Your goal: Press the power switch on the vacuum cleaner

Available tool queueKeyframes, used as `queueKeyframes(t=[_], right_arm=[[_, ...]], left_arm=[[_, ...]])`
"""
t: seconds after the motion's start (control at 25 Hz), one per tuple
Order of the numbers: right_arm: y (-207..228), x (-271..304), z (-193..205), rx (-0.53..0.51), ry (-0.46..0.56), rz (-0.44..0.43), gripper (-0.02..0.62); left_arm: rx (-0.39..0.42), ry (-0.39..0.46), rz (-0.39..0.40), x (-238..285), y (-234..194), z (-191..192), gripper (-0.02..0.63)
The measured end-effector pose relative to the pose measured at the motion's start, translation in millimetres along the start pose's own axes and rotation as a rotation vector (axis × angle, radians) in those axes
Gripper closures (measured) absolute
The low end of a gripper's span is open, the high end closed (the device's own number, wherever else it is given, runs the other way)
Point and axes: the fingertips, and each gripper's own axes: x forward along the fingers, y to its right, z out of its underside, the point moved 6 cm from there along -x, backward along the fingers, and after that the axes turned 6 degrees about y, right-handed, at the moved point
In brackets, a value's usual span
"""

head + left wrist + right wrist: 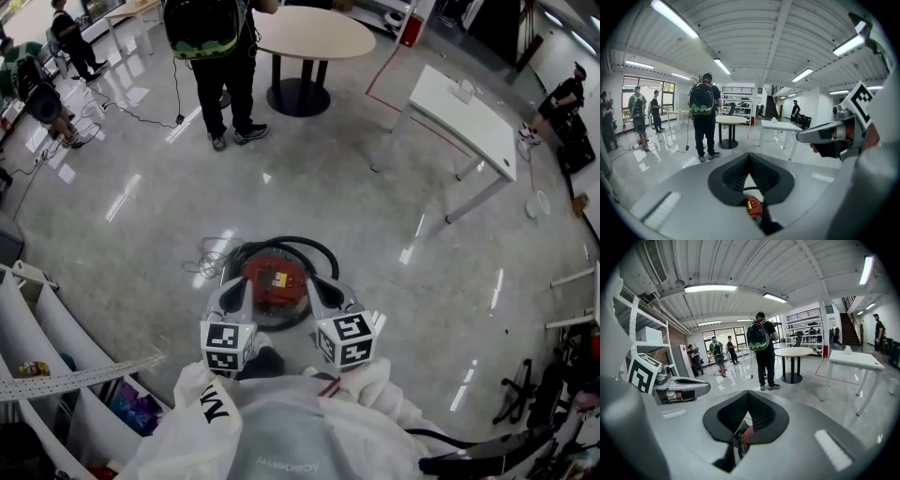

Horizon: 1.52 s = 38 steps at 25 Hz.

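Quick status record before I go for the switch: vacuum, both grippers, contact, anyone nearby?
vacuum cleaner: red, round, on the floor below both grippers
hose: black, looped behind the vacuum
left hand-held gripper: jaws together, empty, over the vacuum's left side
right hand-held gripper: jaws together, empty, over its right side
switch contact: cannot tell
person with backpack: standing beyond, near the round table

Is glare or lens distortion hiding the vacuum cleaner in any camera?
Head view: ceiling lights leave white streaks on the glossy floor, yet the red vacuum cleaner is sharp and free of glare. Left gripper view: heavy fisheye bending and dark corners; only a red sliver shows through the left tool. Right gripper view: same bending, same sliver through the right tool.
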Motion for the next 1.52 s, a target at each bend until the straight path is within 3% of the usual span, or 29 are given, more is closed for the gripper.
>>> queueKeyframes(t=[0.44, 0.8, 1.52], right_arm=[[15.9, -63.0, 30.3, 0.003, 0.01, -0.072, 0.595], [28.2, -119.5, 59.3, 0.009, -0.001, -0.1, 0.595], [25.7, -156.8, 76.8, 0.035, 0.01, -0.103, 0.595]], left_arm=[[0.013, 0.007, -0.065, -35.9, 70.4, 9.4, 0.606], [0.012, -0.001, -0.072, -66.7, 136.5, 29.0, 0.606], [0.038, -0.013, -0.058, -86.0, 166.6, 37.3, 0.606]])
